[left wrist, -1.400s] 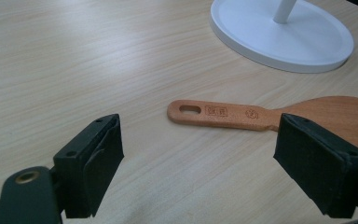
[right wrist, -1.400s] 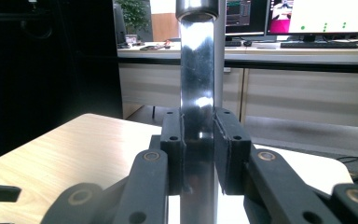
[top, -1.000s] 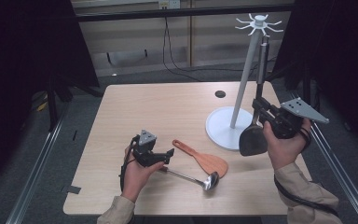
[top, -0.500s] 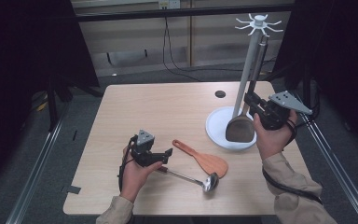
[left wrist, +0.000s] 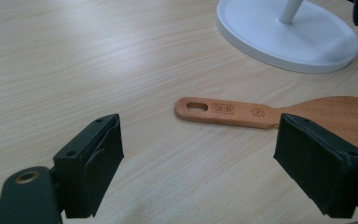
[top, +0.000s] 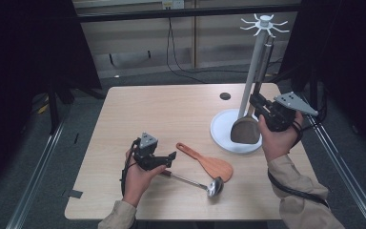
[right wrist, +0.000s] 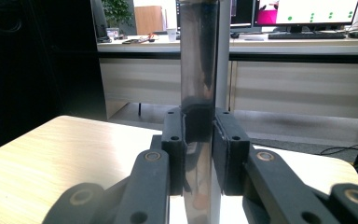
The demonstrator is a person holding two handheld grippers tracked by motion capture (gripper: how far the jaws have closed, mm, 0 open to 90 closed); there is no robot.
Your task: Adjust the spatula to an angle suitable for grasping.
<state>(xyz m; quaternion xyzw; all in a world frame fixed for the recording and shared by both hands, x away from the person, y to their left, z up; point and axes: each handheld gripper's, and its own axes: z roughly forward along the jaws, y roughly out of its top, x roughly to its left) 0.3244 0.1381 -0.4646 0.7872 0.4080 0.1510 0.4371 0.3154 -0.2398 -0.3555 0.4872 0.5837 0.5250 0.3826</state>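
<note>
A dark spatula (top: pixel 245 130) with a shiny metal handle (right wrist: pixel 198 84) hangs upright in my right gripper (top: pixel 258 103), whose jaws are shut on the handle. Its head is over the white round base (top: pixel 220 127) of the hook rack, and its handle runs up beside the rack's pole (top: pixel 250 78). My right gripper (right wrist: pixel 199 154) squeezes the handle from both sides. My left gripper (top: pixel 158 158) rests open on the table, its jaws wide apart with nothing between them. A wooden rice paddle (left wrist: pixel 228 112) lies just ahead of my left gripper (left wrist: pixel 200 163).
A metal ladle (top: pixel 198 182) lies near the table's front edge, beside the wooden paddle (top: pixel 208 162). The rack's hooks (top: pixel 265 21) spread out at the top of the pole. A small black disc (top: pixel 225 96) sits at the far side of the table (top: pixel 171 114).
My right gripper has carried the spatula left and forward to the rack's pole; the head now hangs over the white base. The left gripper has not moved.
</note>
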